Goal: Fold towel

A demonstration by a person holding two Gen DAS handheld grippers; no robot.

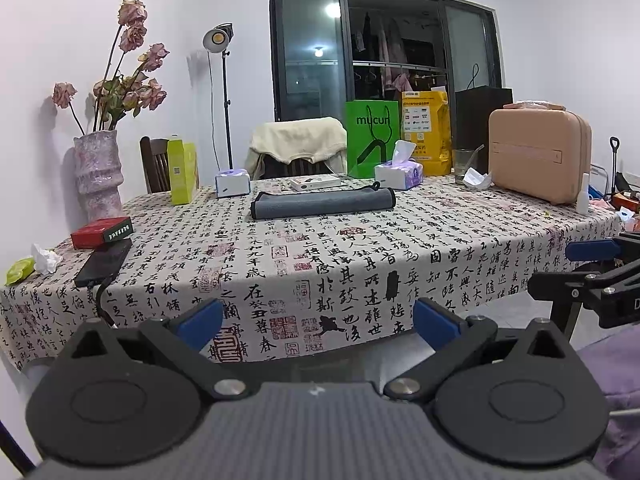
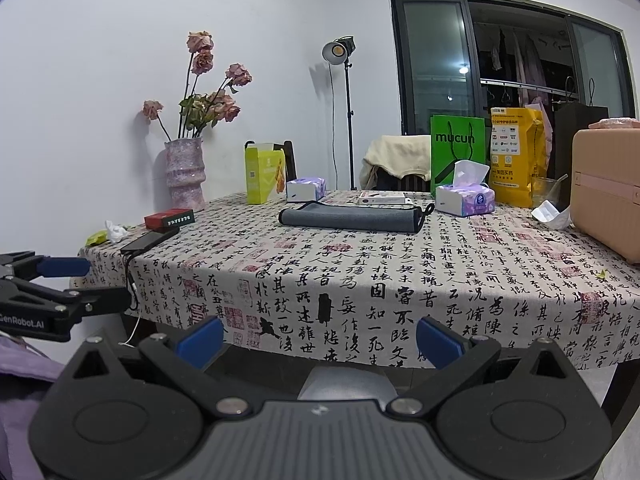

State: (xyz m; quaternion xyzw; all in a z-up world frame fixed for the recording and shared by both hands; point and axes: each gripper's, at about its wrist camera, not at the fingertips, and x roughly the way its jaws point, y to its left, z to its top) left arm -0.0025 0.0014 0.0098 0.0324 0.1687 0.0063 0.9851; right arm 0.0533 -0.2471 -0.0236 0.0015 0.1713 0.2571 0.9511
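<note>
A grey towel (image 1: pixel 322 203) lies folded in a long flat strip on the far middle of the table; it also shows in the right wrist view (image 2: pixel 351 218). My left gripper (image 1: pixel 318 322) is open and empty, held in front of the table's near edge, well short of the towel. My right gripper (image 2: pixel 320 338) is open and empty too, also off the near edge. Each gripper shows at the side of the other's view: the right one (image 1: pixel 592 264), the left one (image 2: pixel 60 276).
The table (image 1: pixel 360 264) has a calligraphy-print cloth. On it stand a vase of dried roses (image 1: pixel 98 172), a red box (image 1: pixel 102 232), a black phone (image 1: pixel 104 262), tissue packs (image 1: pixel 398 172), a green bag (image 1: pixel 372 140) and a pink case (image 1: pixel 538 156).
</note>
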